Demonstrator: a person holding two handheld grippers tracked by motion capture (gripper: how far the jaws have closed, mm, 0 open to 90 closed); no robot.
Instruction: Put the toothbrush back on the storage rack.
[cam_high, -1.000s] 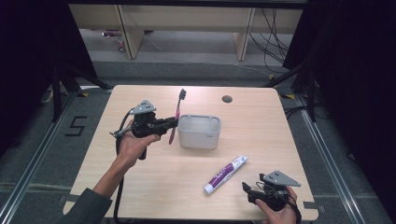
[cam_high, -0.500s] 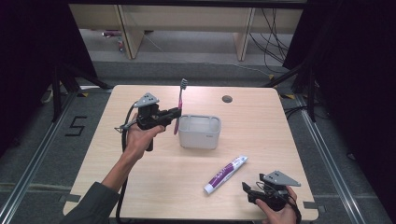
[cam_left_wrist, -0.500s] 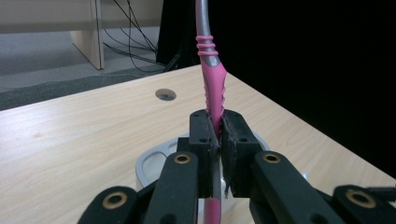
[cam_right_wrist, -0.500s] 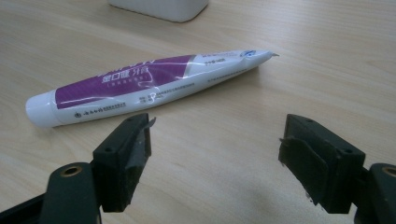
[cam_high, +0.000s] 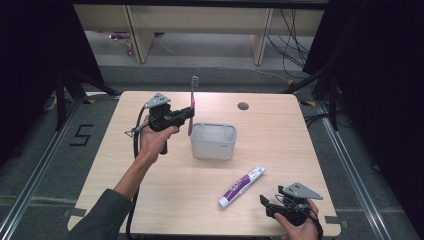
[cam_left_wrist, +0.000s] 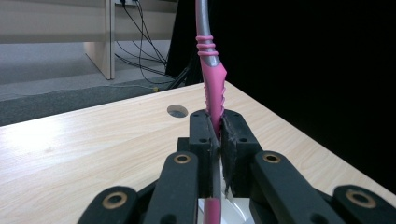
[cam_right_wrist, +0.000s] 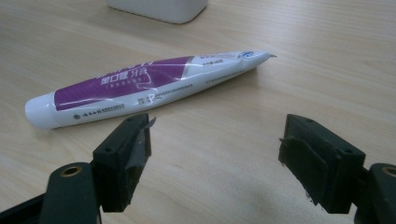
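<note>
Clamping hard on the pink toothbrush (cam_left_wrist: 213, 91), the left claw (cam_high: 187, 114) has its jaws pressed tight on the handle, and that grip has not budged. What has changed is the angle and the place: a second ago the brush leaned over, head toward the far left; now it stands nearly upright, bristles (cam_high: 194, 81) at the top, and the claw has slid right until the lower end of the handle hangs just at the left rim of the white holder box (cam_high: 214, 141). In the left claw's own view the handle rises straight up between the pads, with a bit of white rim below. By my read, that is the line-up for a drop into the box; a little more travel right and then down should do it.

Out at the near right corner of the table (cam_high: 280, 125), the right claw (cam_right_wrist: 215, 154) sits spread wide and empty, same spot as before, with the purple toothpaste tube (cam_right_wrist: 140, 88) lying flat just beyond its jaws, untouched, probably next.
</note>
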